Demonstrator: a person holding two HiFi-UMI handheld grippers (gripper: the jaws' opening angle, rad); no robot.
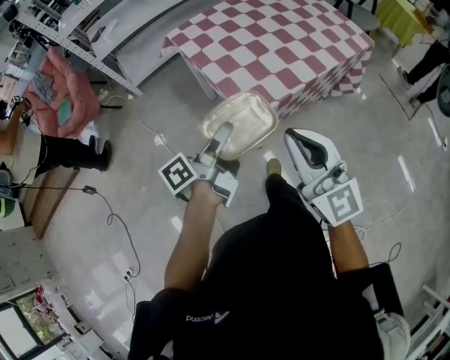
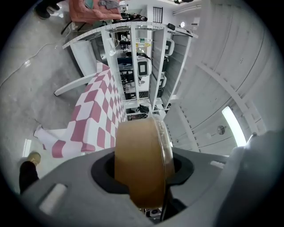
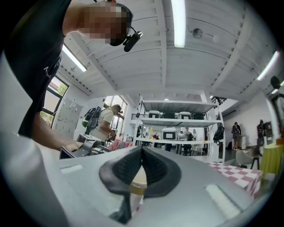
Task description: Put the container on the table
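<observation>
My left gripper (image 1: 223,135) is shut on the near rim of a translucent rectangular container (image 1: 240,121) with a clear lid, and holds it in the air above the floor. In the left gripper view the brownish container (image 2: 141,150) stands on edge between the jaws and fills the gap. The table (image 1: 281,49), covered with a red-and-white checked cloth, is just beyond the container; its cloth (image 2: 95,117) also shows ahead in the left gripper view. My right gripper (image 1: 301,143) hangs to the right of the container, shut with nothing in it; its pads (image 3: 133,166) meet.
A metal shelving rack (image 1: 77,35) stands left of the table, with pink clothing (image 1: 67,95) beside it. Cables (image 1: 112,211) trail over the grey floor. A second person (image 3: 104,122) stands by the shelves. A yellow-covered table (image 1: 402,15) is at the far right.
</observation>
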